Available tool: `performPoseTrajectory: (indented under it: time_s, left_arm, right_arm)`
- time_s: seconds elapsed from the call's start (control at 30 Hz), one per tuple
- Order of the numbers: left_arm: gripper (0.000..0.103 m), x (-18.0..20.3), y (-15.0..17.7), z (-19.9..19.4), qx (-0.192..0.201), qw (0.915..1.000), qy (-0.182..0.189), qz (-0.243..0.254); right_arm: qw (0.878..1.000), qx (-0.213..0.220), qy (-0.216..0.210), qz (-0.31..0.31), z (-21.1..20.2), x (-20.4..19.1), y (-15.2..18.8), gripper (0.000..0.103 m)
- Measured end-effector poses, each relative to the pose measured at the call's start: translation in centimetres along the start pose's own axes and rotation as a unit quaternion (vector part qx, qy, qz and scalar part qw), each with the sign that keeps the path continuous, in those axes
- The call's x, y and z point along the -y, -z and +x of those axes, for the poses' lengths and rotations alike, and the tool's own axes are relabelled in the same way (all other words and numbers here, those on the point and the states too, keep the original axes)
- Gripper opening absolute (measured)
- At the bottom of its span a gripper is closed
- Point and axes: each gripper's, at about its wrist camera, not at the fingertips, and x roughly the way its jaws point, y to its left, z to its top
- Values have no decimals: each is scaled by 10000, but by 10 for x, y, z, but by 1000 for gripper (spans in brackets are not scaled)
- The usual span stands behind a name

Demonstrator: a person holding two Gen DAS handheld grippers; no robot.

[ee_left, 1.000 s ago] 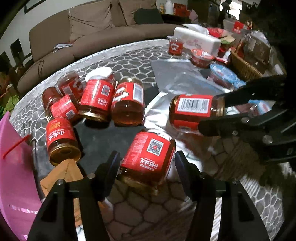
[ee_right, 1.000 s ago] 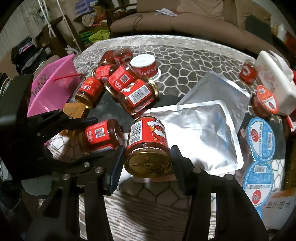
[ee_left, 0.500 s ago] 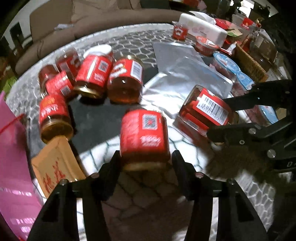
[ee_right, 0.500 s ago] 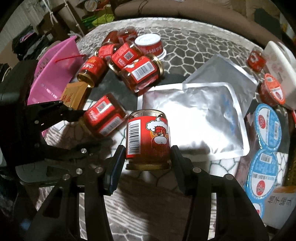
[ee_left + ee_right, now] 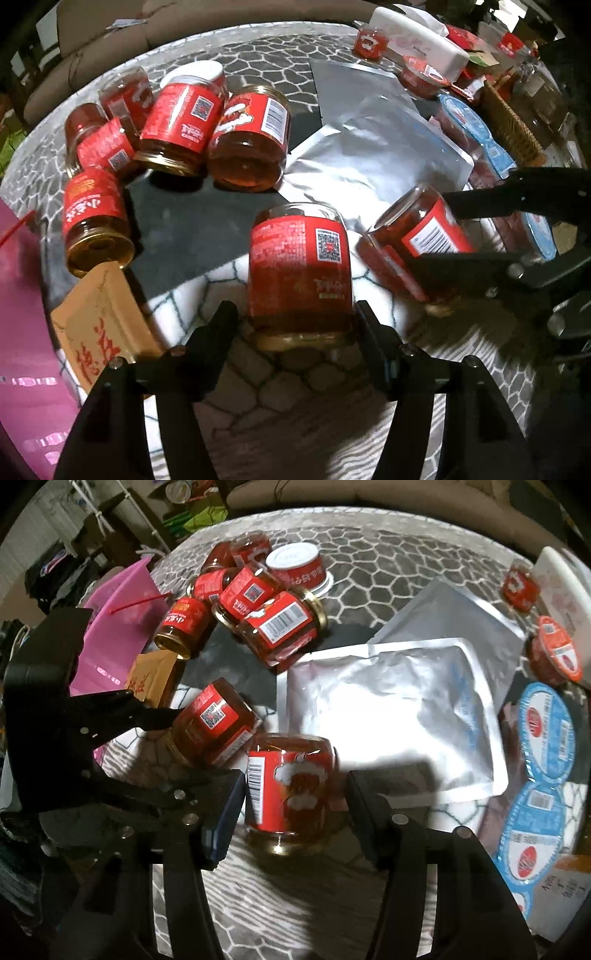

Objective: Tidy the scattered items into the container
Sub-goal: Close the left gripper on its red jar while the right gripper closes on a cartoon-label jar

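Note:
A red-labelled glass jar with a QR code (image 5: 299, 266) sits between the fingers of my left gripper (image 5: 293, 319), gold lid nearest me. The jaws are opening, and a gap shows beside the left finger (image 5: 221, 332). My right gripper (image 5: 295, 786) straddles a second jar with a barcode and cartoon label (image 5: 288, 794). Its jaws are opening too, with space at the right finger (image 5: 362, 797). Several more red jars (image 5: 177, 122) lie in a heap further back. A pink container (image 5: 22, 332) shows at the left edge.
Two silver foil pouches (image 5: 391, 716) lie on the patterned tablecloth to the right. Blue-lidded cups (image 5: 546, 723), small red tubs (image 5: 554, 657) and a white box (image 5: 417, 40) crowd the right side. A wicker basket (image 5: 509, 122) stands beyond. An orange card (image 5: 99, 321) lies by the pink container.
Both grippers have tipped further downward, turning their jars with them. Each pair of jaws has since widened off its jar. The sofa has slid out of the top of both views.

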Motion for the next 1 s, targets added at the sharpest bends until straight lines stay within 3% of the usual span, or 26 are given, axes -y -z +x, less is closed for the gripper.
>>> performPoseTrajectory:
  time_s: [0.17,0.33,0.43,0.47,0.83,1.0]
  left_arm:
    - [66,-5,-10,2,-176,9998,96,-98]
    - [66,-9,-11,2,-93,9996,205,-174]
    - [57,-8,-9,0,-9,9998,166,-130]
    - [50,-5,-9,-1,21,9999,113,-82]
    - [50,-7,-8,-11,234,9995,-19,-211]
    - [50,-10,-6,-19,451,9982,-304,-262]
  right_arm:
    - [9998,-135,-110,105,10,-1,-2,53]
    - [9992,-165,-254,260,13,4,-2,51]
    - [9985,-127,-342,402,12,7,-2,47]
    - [9984,-116,-337,431,11,7,-1,47]
    - [9984,20,-61,564,3,10,4,47]
    - [9979,238,94,599,-6,10,5,47]
